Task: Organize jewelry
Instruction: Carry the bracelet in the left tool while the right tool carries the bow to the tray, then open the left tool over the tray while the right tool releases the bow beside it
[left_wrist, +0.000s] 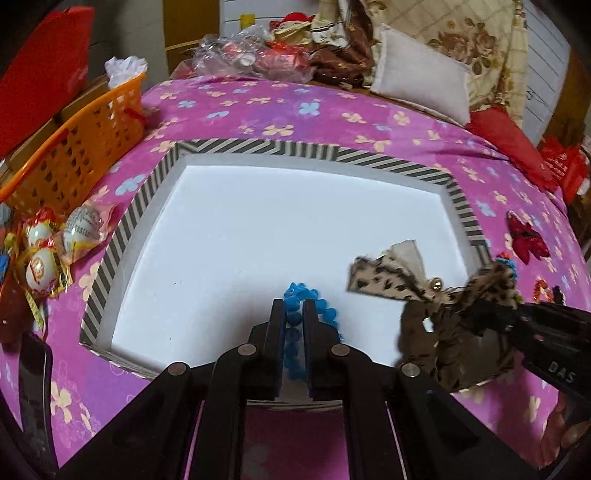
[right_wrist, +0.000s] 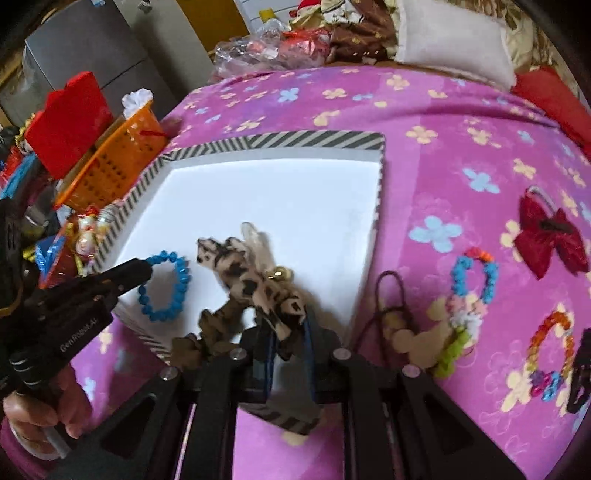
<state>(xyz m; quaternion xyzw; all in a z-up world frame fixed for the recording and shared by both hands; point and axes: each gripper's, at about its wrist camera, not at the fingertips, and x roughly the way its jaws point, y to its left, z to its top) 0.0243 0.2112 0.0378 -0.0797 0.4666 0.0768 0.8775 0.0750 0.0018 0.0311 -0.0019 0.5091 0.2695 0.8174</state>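
Blue beaded bracelet sits clenched in your left tool over the striped-rimmed white tray. Your right tool grips the leopard-print fabric bow; letting go early could drop it on the rim.

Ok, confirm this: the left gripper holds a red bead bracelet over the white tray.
Not red. The left gripper is shut on a blue bead bracelet over the white tray, as the right wrist view shows.

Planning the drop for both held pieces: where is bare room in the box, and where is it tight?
Free: the white floor of the striped box toward its far rim. Crowded: the near end, where the left gripper holds the blue bracelet and the right gripper the leopard bow.
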